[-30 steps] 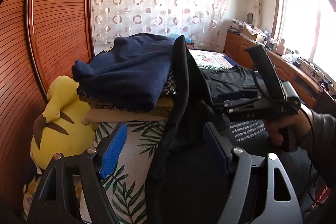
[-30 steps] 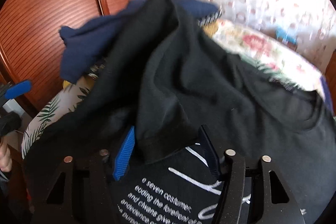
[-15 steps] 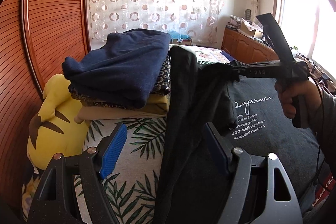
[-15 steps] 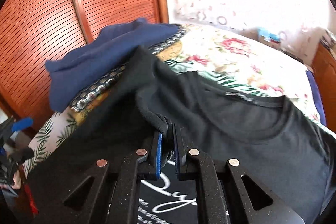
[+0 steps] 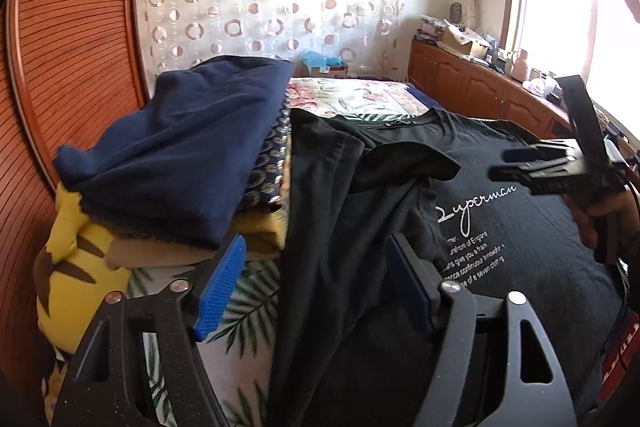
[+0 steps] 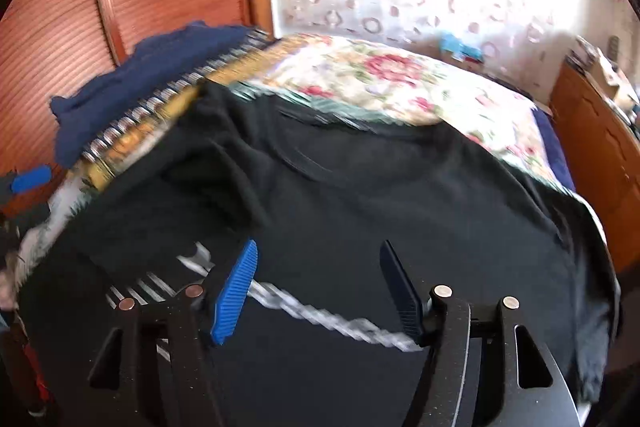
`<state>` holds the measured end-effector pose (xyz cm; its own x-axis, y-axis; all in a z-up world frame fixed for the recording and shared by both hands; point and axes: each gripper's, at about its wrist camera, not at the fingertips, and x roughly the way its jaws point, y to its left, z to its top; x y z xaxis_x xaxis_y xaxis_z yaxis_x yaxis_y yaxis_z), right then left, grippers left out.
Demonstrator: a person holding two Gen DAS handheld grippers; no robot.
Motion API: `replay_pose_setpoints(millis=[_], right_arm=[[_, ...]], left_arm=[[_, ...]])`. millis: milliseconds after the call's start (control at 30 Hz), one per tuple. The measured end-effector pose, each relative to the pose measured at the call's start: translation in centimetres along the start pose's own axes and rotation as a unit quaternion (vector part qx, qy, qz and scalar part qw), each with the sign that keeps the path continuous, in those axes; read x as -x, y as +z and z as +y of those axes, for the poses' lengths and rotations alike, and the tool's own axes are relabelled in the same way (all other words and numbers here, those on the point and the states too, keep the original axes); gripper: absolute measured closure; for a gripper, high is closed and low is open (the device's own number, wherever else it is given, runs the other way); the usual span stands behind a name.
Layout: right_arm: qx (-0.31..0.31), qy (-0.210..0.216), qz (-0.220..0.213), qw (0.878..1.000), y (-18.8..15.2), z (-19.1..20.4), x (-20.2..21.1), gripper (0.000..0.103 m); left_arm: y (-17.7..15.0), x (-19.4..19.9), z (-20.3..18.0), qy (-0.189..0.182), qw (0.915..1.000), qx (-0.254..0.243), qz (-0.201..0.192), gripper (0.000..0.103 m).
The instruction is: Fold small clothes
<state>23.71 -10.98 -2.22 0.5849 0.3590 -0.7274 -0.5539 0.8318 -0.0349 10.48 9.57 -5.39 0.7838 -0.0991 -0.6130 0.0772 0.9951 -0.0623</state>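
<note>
Our black printed cotton T-shirt (image 5: pixel 500 227) flat on the floral bed (image 5: pixel 360 95), collar pointing away from us towards the patterned curtain, long axis running likewise, left sleeve folded inward, our left tongs (image 5: pixel 316 287) closing slightly, astride its folded edge without pinching, our right tongs (image 6: pixel 320 291) opening above the print, released.

Half a second ago we had the right gripper (image 6: pixel 318 291) pinched on the sleeve (image 5: pixel 404 163) of the black T-shirt (image 6: pixel 360 195); now its jaws are opening and nothing sits between them. We have let the sleeve drop, and it lies folded inward over the shirt's chest, beside the white lettering (image 5: pixel 476 195). The raised fabric has settled flat on the bed (image 6: pixel 380 75). Our left gripper (image 5: pixel 316 287) is closing slightly, the shirt's folded side edge running between its fingers.
</note>
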Motion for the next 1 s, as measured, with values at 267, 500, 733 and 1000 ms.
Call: replay_pose_setpoints(millis=[267, 500, 733, 1000], right_arm=[[-0.025, -0.047, 0.021, 0.998, -4.8, -4.8, 3.7, 0.037], [-0.057, -0.054, 0.02, 0.997, -6.5, -6.5, 5.3, 0.037], [-0.092, -0.079, -0.011, 0.993, -7.5, -10.2, 8.8, 0.037], [-0.149, -0.132, 0.0, 0.98, -9.9, -16.7, 10.8, 0.037]], left_arm=[[0.1, -1.8, -1.6, -0.007, 0.9996, -0.012, 0.026, 0.032], [0.2, -4.0, -3.2, -0.008, 0.9975, -0.035, 0.061, 0.032], [0.1, -5.6, -3.8, -0.003, 0.9946, -0.049, 0.091, 0.032], [-0.4, -6.4, -3.6, -0.009, 0.9928, -0.045, 0.111, 0.027]])
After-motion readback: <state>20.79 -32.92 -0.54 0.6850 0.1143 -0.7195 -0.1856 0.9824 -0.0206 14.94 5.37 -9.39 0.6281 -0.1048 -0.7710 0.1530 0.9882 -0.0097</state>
